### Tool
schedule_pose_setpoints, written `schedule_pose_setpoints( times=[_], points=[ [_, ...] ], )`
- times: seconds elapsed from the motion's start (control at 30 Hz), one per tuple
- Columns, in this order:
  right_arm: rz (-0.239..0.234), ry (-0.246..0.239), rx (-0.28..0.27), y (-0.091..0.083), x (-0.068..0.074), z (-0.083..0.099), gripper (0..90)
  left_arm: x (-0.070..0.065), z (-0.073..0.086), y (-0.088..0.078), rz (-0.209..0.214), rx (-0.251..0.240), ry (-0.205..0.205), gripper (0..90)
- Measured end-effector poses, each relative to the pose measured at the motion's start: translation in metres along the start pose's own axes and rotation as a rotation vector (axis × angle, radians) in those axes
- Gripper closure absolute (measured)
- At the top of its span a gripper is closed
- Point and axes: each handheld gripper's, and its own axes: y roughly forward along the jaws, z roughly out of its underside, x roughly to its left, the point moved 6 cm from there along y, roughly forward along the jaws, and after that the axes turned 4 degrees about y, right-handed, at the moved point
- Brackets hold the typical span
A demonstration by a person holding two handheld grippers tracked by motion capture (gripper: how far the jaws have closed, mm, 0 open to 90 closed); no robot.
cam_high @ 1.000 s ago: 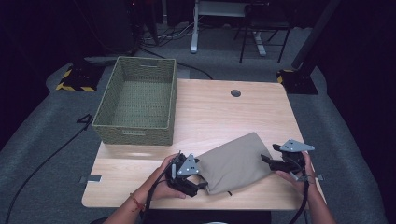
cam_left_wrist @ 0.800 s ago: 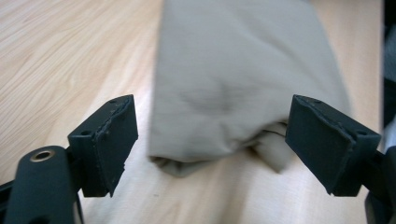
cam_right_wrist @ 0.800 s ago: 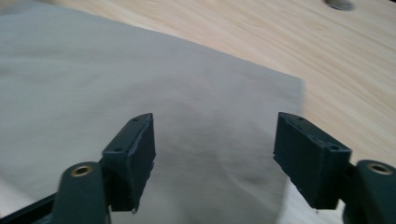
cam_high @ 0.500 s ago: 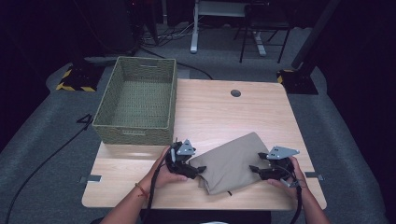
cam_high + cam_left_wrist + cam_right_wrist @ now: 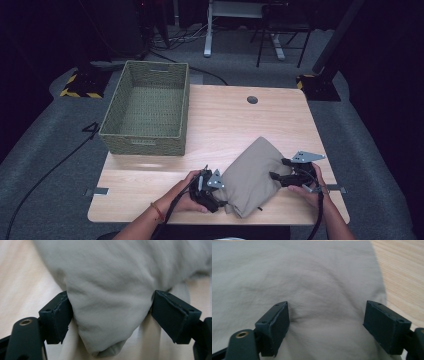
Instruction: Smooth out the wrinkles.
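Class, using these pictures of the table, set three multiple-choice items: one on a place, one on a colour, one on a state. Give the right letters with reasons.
1. Where does the woven basket stand on the table?
A. far left part
B. near right corner
C. centre

2. What colour is the folded cloth?
A. red
B. beige
C. dark blue

3. How does the cloth stand to the left gripper?
A. far away from it
B. a bulge of it sits between the spread jaws
C. draped over the basket

Answers:
1 A: the high view shows the basket at the table's far left.
2 B: the fabric looks beige in the high view.
3 B: the left gripper view shows fabric filling the gap between its jaws, touching both pads.
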Motion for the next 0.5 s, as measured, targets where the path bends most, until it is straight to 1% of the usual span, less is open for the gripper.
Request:
schedule_pose_setpoints(
  times=[0.07,0.1,0.13,0.17,0.2,0.23,0.27,0.3,0.33,0.37,0.4,0.43,0.5],
  points=[
    [0.050,-0.025,0.002,-0.002,0.001,-0.001,19.9,-0.010,-0.003,0.002,0.023,0.003,0.015,18.3],
    [0.086,-0.042,0.003,-0.003,0.002,-0.002,20.9,-0.015,-0.005,0.004,0.032,-0.004,0.033,18.1],
    [0.113,-0.057,0.004,-0.005,0.003,-0.003,23.1,-0.019,-0.006,0.005,0.041,0.000,0.042,17.8],
    [0.130,-0.062,0.000,-0.006,0.004,-0.004,26.6,-0.022,-0.007,0.006,0.039,0.000,0.043,17.1],
    [0.136,-0.062,-0.003,-0.007,0.005,-0.004,30.1,-0.022,-0.007,0.006,0.037,-0.002,0.047,16.7],
    [0.121,-0.057,-0.006,-0.008,0.006,-0.004,32.2,-0.023,-0.006,0.004,0.032,-0.001,0.038,16.7],
    [0.075,-0.031,-0.013,-0.011,0.007,-0.004,30.9,-0.023,-0.003,0.002,0.025,0.006,0.030,16.9],
    [0.059,-0.016,-0.017,-0.013,0.007,-0.004,30.0,-0.022,0.001,-0.001,0.017,-0.003,0.015,17.5],
    [0.069,-0.020,-0.017,-0.016,0.004,-0.004,30.1,-0.020,0.006,-0.006,0.013,0.001,0.001,18.1],
    [0.084,-0.025,-0.016,-0.019,0.002,-0.004,30.1,-0.018,0.011,-0.010,0.006,-0.010,-0.011,17.9],
    [0.095,-0.033,-0.005,-0.022,0.000,-0.003,29.8,-0.016,0.018,-0.016,-0.009,-0.001,-0.031,17.7],
    [0.100,-0.033,0.004,-0.024,-0.002,-0.003,29.2,-0.014,0.024,-0.021,-0.025,-0.003,-0.041,17.6],
    [0.091,-0.037,0.001,-0.028,-0.002,-0.002,29.0,-0.007,0.036,-0.032,-0.051,-0.016,-0.071,17.4]
  ],
)
